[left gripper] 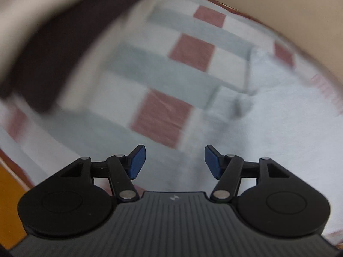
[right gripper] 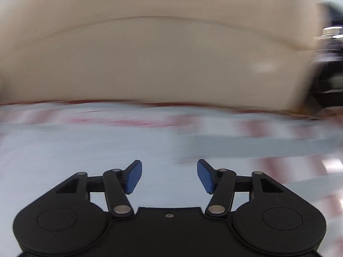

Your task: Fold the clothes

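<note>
Your left gripper [left gripper: 175, 160] points steeply down over the bed, its blue pads [left gripper: 137, 160] standing well apart with nothing between them; only cloth shows through the gap. Below it lies a pale blue-white garment [left gripper: 268, 132], spread flat over the right part of the checked bedsheet [left gripper: 193, 51], and the garment's edge runs up from near the gripper toward the far edge of the bed. The picture is smeared, so you cannot tell what kind of garment it is; a small dark fold or tab [left gripper: 238, 107] shows near its left edge. The sheet carries red squares and grey-green bands on white. A dark strip of cloth [left gripper: 55, 49] crosses the upper left corner of the left wrist view, lying on or hanging over the sheet near the bed's left edge; which of the two you cannot tell. An orange-brown surface [left gripper: 10, 192] shows past the bed's near left edge. Your right gripper [right gripper: 169, 175] is also open wide and empty, tilted down over the same pale garment [right gripper: 75, 150], which fills the near left part of the bed in that view, with the checked sheet [right gripper: 278, 141] showing to the right. Beyond the far edge of the bed rises a beige padded headboard [right gripper: 150, 60], and blurred dark objects [right gripper: 330, 64] stand past its right end.
</note>
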### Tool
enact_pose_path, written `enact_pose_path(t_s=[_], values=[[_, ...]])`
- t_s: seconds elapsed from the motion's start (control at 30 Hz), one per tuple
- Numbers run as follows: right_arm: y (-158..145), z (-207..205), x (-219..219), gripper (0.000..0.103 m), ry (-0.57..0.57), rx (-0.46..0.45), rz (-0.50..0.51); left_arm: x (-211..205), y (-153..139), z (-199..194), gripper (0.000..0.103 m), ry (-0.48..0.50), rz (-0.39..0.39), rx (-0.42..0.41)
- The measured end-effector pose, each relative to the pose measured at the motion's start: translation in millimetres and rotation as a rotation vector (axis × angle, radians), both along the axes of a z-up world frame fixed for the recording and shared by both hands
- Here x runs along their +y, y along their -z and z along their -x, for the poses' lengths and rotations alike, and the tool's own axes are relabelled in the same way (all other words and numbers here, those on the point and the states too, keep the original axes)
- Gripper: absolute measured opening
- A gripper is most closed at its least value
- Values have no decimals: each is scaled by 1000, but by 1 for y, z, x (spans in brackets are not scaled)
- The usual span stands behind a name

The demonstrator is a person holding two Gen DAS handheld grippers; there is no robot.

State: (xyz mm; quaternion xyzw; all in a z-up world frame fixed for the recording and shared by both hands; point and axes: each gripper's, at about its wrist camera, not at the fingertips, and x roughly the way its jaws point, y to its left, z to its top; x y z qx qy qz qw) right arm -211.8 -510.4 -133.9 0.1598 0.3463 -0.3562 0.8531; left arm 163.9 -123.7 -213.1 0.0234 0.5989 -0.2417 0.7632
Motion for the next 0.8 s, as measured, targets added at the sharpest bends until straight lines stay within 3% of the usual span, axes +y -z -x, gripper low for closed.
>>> enact_pose_path(t_s=[0.07, 0.17, 0.23, 0.27, 0.3, 0.33, 0.37, 0.43, 0.5, 0.53, 0.57, 0.6, 0.7, 0.8], values=[[3, -43, 57, 60, -212, -3, -18, 1, 8, -2, 63, -6, 55, 87], [4, -92, 148, 61, -504, 1, 17, -2, 23, 4, 64, 2, 58, 204], [5, -115, 203, 64, -664, -16, 51, -9, 18, 17, 64, 75, 76, 215], [6, -123, 228, 65, -731, -29, 70, -12, 14, 24, 69, 116, 87, 216], [10, -132, 243, 65, -782, -28, 67, -17, 10, 30, 75, 159, 87, 190], [18, -142, 259, 65, -827, -21, 53, -23, 8, 35, 89, 188, 70, 156], [24, -153, 270, 65, -851, -7, 37, -29, 10, 38, 93, 206, 39, 137], [41, -175, 285, 65, -859, 26, -7, -35, 23, 34, 92, 185, 13, 177], [59, -192, 289, 65, -834, 38, -74, -34, 36, 25, 82, 142, 32, 233], [66, -200, 291, 65, -815, 41, -97, -32, 38, 21, 45, 129, 80, 254], [72, -209, 294, 65, -792, 48, -102, -30, 39, 18, 1, 122, 130, 271], [77, -216, 298, 65, -769, 58, -94, -30, 37, 16, 2, 122, 165, 262], [83, -222, 301, 65, -701, 75, -66, -35, 11, 19, 2, 174, 263, 121], [81, -216, 292, 68, -640, 8, -48, -41, -12, 26, 2, 227, 350, 37]])
